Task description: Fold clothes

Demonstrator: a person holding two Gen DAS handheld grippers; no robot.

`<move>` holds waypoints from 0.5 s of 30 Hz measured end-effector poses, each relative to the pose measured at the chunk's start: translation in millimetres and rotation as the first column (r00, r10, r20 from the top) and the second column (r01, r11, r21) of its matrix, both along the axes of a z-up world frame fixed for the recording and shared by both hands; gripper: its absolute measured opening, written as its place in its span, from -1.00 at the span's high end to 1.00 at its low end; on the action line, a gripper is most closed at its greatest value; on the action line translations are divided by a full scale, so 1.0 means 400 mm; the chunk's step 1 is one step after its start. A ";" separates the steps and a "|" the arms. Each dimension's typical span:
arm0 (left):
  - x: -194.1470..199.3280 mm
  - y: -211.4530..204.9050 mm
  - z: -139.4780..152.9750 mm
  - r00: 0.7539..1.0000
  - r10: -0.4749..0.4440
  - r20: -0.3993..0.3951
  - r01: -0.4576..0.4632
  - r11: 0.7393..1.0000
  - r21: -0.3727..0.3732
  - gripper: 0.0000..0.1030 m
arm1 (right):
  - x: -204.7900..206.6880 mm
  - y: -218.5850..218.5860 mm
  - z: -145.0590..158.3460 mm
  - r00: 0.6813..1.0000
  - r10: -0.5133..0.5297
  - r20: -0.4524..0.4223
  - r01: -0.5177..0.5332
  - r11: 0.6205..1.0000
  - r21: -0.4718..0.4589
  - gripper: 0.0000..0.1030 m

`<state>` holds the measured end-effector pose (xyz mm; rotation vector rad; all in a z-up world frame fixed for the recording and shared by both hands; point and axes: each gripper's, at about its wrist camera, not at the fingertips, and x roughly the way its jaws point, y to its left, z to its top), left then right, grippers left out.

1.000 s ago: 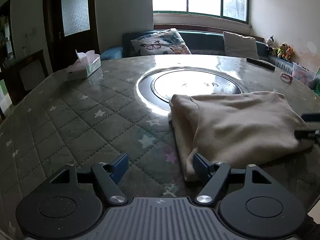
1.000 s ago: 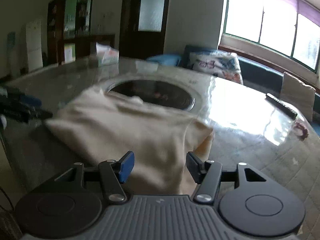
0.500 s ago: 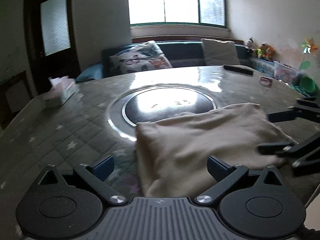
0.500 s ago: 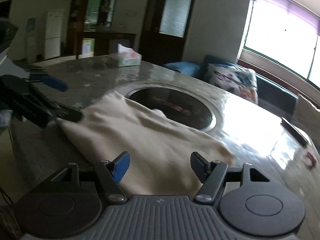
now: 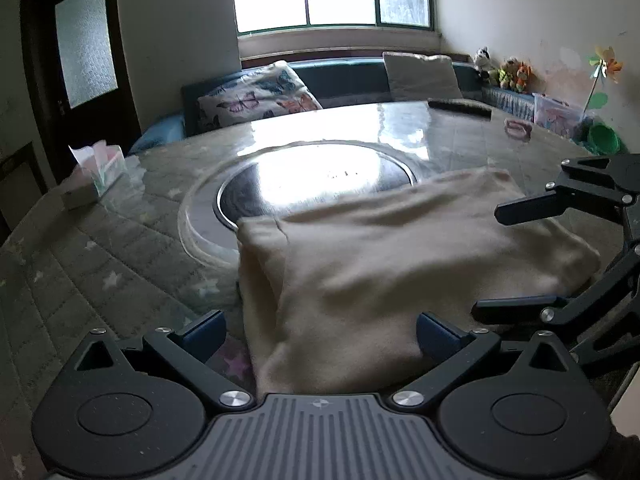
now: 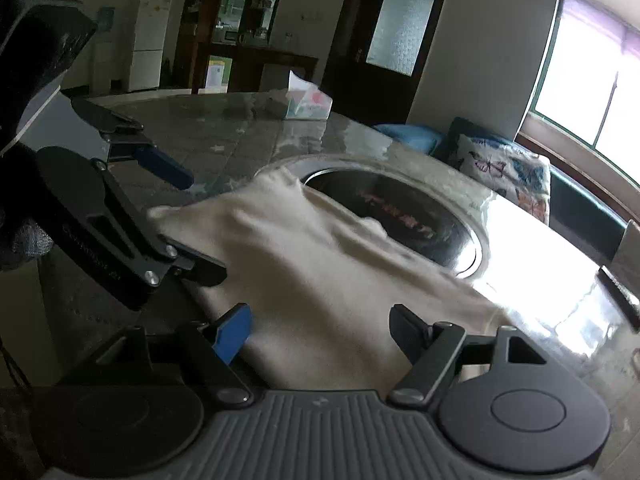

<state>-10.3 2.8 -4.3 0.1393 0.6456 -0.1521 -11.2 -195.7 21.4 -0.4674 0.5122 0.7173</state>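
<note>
1. The left claw [image 5: 318,330] is spread wide, with the folded beige cloth [image 5: 400,264] lying on the table [image 5: 120,264] between its fingers.
2. The right claw [image 6: 320,330] is spread wide too, over the cloth's other end.
3. Only the left view shows the remote [image 5: 460,107]; only the right view shows the fridge [image 6: 150,42].
4. A tissue box [image 5: 96,174] holding tissues sits far ahead to the left claw's left.

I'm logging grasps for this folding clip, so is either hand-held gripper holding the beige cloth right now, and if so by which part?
Nothing is held. The left hand-held gripper and right hand-held gripper both stand open over the near edges of the beige garment, which lies on the table.
</note>
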 end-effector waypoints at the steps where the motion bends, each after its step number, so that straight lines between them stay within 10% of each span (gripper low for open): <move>1: 0.004 0.006 0.010 1.000 0.008 0.014 -0.008 1.000 -0.006 -0.99 | 0.005 -0.001 0.007 1.000 -0.002 0.005 0.002 1.000 0.006 -0.52; 15: 0.118 0.064 -0.009 0.991 0.132 -0.020 -0.132 0.991 -0.003 -1.00 | 0.077 0.058 -0.011 1.000 -0.024 0.014 0.024 1.000 -0.013 -0.53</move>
